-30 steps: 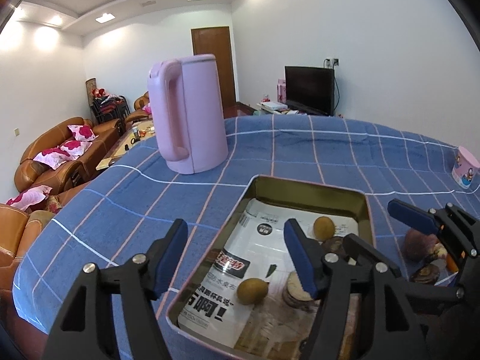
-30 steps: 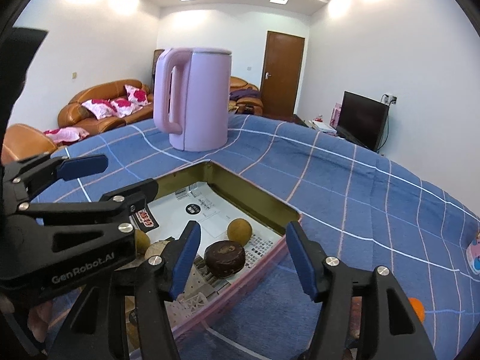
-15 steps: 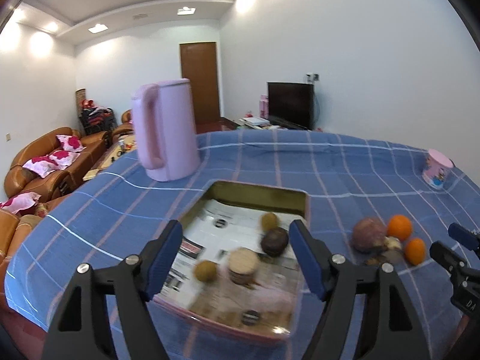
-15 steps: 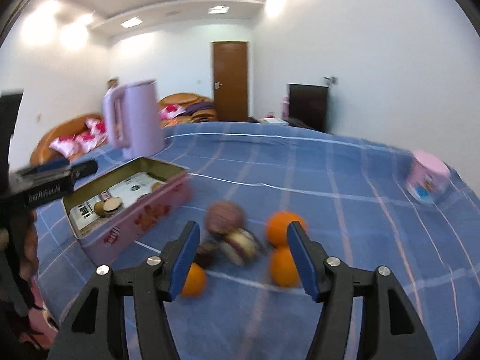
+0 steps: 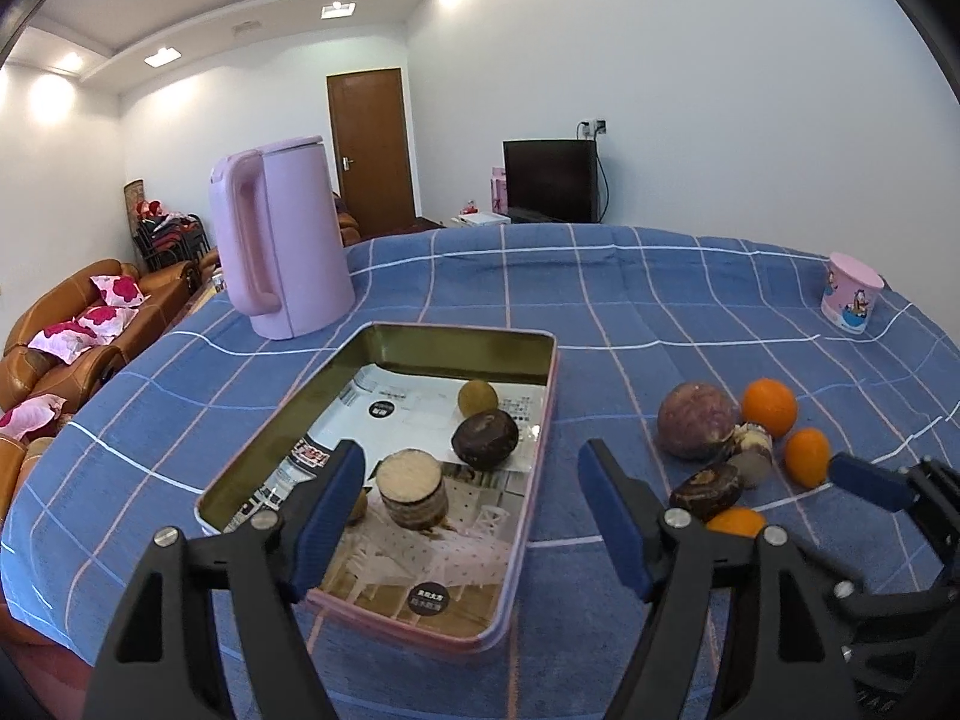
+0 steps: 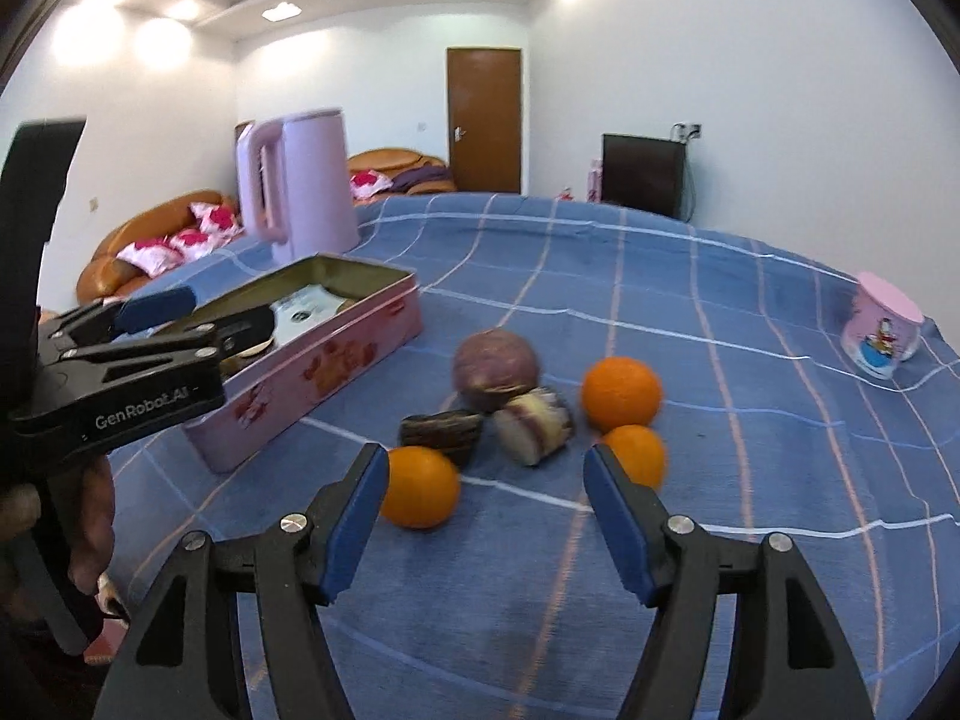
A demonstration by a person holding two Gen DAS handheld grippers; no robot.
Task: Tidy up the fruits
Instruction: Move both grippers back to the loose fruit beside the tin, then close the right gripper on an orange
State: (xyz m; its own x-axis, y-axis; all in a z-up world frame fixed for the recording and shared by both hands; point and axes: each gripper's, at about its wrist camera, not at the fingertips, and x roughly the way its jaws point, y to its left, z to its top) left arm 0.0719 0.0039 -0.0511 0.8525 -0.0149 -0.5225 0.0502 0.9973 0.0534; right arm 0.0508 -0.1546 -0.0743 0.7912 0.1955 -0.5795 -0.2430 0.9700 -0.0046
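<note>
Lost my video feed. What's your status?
Left gripper open over tin. Right gripper open, empty, facing three oranges on cloth. Nothing blocking.

My left wrist view looks down into the pink tin [image 5: 420, 396] from close above; my right sits lower, facing the oranges [image 6: 621, 391]. Both share tin, fruit, kettle [image 5: 282, 246].

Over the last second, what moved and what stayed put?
The open right gripper swung from over the pink metal tin to the loose oranges on the blue checked cloth. The open left gripper pulled back from the tin. Nothing was grasped or released; the fruits inside look unmoved.
</note>
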